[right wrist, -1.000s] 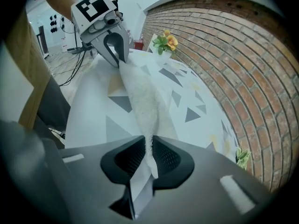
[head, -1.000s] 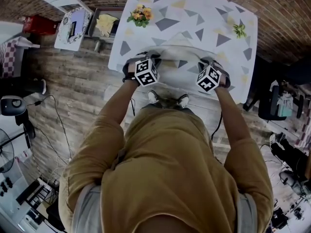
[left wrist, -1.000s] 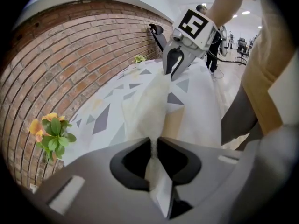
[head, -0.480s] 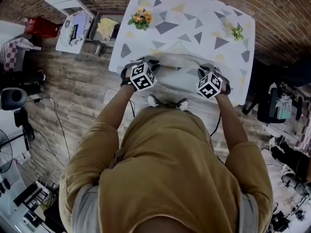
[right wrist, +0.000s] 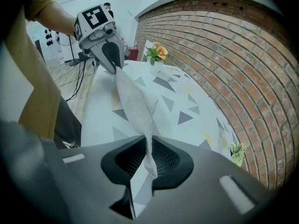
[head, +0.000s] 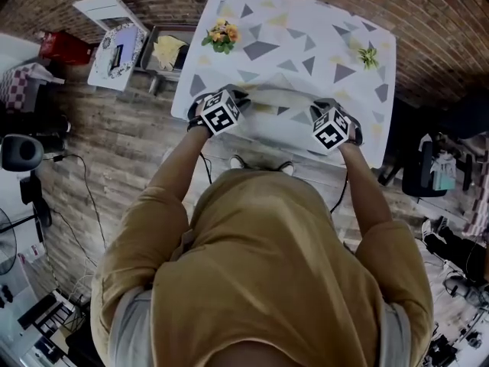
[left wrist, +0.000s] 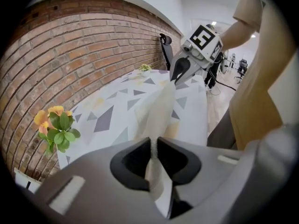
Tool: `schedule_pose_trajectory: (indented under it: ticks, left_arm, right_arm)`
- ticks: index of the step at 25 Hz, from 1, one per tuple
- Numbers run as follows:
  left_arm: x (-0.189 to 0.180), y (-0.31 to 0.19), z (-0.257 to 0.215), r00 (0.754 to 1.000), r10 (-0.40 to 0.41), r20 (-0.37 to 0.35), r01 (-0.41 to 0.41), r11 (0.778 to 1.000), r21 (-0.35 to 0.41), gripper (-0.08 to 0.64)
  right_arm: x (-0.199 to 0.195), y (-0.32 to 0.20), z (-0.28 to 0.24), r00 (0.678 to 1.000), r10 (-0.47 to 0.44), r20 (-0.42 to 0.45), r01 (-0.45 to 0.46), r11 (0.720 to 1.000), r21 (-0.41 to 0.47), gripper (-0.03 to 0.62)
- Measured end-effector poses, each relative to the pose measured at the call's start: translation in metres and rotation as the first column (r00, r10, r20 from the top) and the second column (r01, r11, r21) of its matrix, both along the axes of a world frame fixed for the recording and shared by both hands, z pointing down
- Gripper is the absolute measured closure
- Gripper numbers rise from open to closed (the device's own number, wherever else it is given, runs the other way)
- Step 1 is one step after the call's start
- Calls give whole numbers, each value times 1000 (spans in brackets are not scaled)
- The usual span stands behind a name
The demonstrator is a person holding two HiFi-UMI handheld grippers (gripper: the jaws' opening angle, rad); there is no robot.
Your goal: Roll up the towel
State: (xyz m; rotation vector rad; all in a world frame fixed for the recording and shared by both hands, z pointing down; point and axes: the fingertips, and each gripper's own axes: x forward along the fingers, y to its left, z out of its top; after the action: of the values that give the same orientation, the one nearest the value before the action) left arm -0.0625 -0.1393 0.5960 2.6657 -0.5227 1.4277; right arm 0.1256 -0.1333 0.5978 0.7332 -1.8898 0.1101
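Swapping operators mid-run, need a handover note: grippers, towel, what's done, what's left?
Left gripper: shut on one end of the towel.
Right gripper: shut on the other end.
Towel: stretched between the two over the near side of the table, not rolled.
Done: both ends gripped.
Left: the whole roll; no turn started yet.

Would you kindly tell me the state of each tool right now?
Left tool: shut on one end of the towel.
Right tool: shut on the towel's other end.
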Motion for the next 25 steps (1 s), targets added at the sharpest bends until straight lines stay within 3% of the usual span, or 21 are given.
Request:
schedule_pose_trajectory:
  ticks: [7, 16, 20, 25]
  left_arm:
    - [2, -18, -6, 999, -7, -37, 4, 996, -85, 454]
    - [-2, -37, -1, 996, -20, -81, -1, 969, -248, 454]
    - [-5, -48, 2, 993, -64, -99, 30, 951, -308, 454]
    - [-3, -59, 3, 992, -78, -102, 40, 943, -332, 454]
  right_arm:
    - [4, -15, -3, 998, 55, 41, -52, 997, -58, 546]
    - [8, -37, -9, 994, 77, 78, -65, 987, -146, 545]
    - [10, -47, -10, 992, 91, 92, -72, 980, -188, 545]
    - [11, -57, -6, 988, 118, 102, -88, 961, -262, 545]
